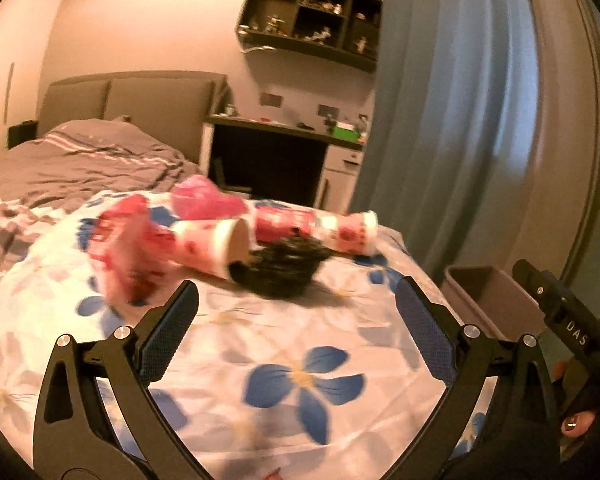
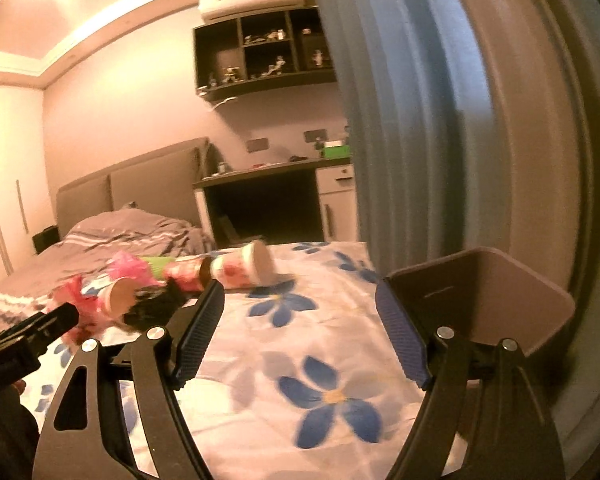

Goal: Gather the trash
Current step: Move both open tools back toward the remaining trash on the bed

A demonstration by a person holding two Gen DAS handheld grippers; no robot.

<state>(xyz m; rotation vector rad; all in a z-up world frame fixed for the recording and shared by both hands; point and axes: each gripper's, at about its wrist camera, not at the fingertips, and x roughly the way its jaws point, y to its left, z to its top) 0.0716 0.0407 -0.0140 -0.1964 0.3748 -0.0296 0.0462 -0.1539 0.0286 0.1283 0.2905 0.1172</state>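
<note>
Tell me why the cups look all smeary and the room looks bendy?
Left wrist view: the white-and-red paper cups and pink crinkly wrappers are streaked by motion blur; the black gripper fingers stay sharp. Right wrist view: the blue curtain is blurred, and the fisheye lens bows the ceiling edge. Both views have a warm orange tint.

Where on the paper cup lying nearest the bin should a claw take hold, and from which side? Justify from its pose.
Grip the paper cup across its round body, mid-length, coming from above with fingers either side. It lies on its side on the flowered sheet, open mouth toward the bin, so the curved wall is the exposed part. The right claw looks closest, open and empty.
</note>
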